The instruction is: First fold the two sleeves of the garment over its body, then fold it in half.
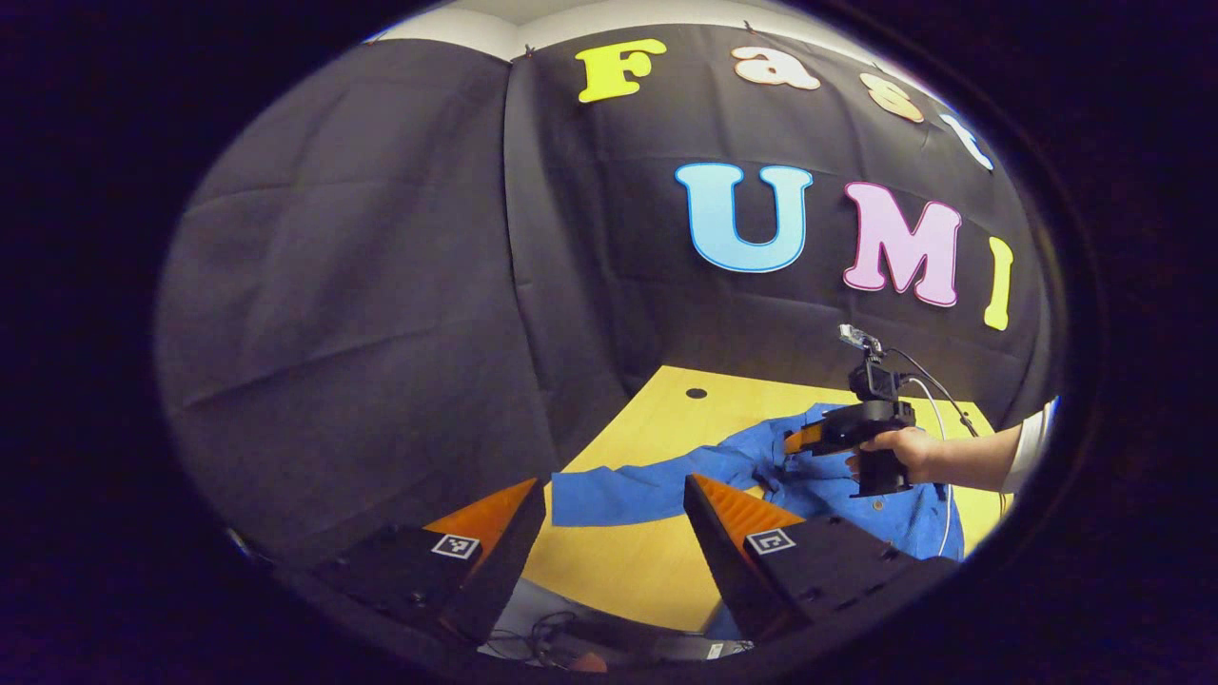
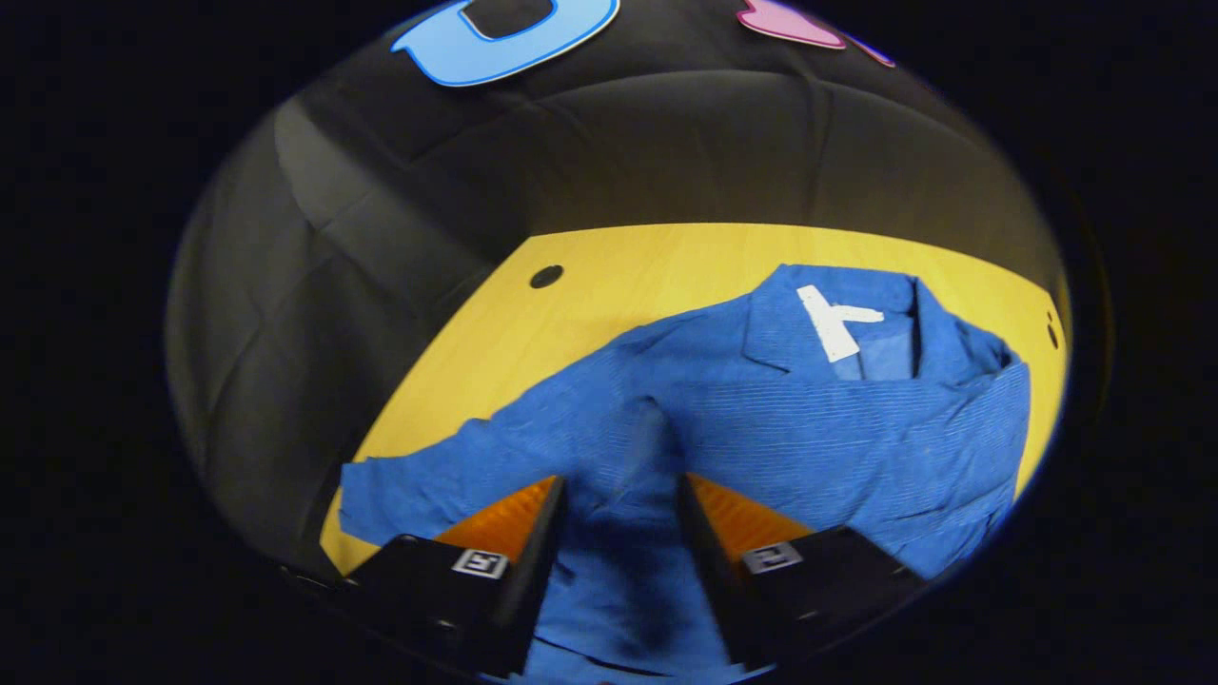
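Your left gripper (image 1: 615, 533) is spread wide w/ nothing between its fingers, hovering off the table's (image 1: 628, 561) edge, pointed at the blue shirt's (image 1: 818, 485) sleeve (image 1: 628, 495) lying flat on the wood. Your right gripper (image 2: 617, 518) is also apart, over the shirt body; cloth sits between the fingers, but can't tell if they pinch it. Shirt collar (image 2: 856, 323) lies on the table's far side.

The left gripper (image 1: 615, 504) has black finger housings, each with a square white-and-black marker. The right gripper (image 1: 820, 436) carries a black cable; the hand (image 1: 906, 451) shows a white sleeve (image 1: 1032, 440).
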`<control>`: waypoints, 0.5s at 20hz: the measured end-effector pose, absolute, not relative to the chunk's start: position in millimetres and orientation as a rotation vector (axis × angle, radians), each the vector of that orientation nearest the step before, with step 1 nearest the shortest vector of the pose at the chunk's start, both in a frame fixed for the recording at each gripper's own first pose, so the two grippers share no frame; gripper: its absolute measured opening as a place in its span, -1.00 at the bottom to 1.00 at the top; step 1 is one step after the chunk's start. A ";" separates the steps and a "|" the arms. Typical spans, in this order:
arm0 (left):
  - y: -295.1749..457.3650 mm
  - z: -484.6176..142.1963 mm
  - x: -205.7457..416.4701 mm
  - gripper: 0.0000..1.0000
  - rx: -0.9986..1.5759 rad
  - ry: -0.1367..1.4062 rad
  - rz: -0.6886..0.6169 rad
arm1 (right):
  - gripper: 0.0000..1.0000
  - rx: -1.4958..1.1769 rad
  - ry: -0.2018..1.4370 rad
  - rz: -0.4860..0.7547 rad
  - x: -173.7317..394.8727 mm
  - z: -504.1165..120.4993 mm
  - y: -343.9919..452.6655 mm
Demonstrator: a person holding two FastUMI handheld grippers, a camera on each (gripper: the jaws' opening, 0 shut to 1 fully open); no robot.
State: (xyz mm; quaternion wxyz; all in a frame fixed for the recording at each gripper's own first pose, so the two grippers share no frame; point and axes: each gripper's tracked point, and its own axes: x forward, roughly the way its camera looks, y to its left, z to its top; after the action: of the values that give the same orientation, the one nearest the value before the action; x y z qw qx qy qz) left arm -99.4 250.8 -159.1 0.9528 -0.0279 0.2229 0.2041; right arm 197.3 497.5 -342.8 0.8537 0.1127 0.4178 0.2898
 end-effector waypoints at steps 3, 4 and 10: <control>254.9 -172.1 -80.2 0.68 -0.095 0.462 0.411 | 0.85 0.207 0.834 0.632 199.4 -325.1 484.1; 257.3 -180.7 -70.6 0.68 -0.108 0.473 0.405 | 0.89 0.188 0.819 0.646 197.8 -317.1 477.3; 311.9 -267.9 -14.3 0.76 -0.133 0.748 0.426 | 0.90 -0.001 0.699 0.823 137.4 -250.0 420.9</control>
State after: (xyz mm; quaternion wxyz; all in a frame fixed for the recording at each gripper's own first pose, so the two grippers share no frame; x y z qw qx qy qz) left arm -14.3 311.9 -267.9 0.9066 -0.0643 0.3624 0.2062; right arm 137.4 420.9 -250.0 0.8577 -0.0005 0.3330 0.3917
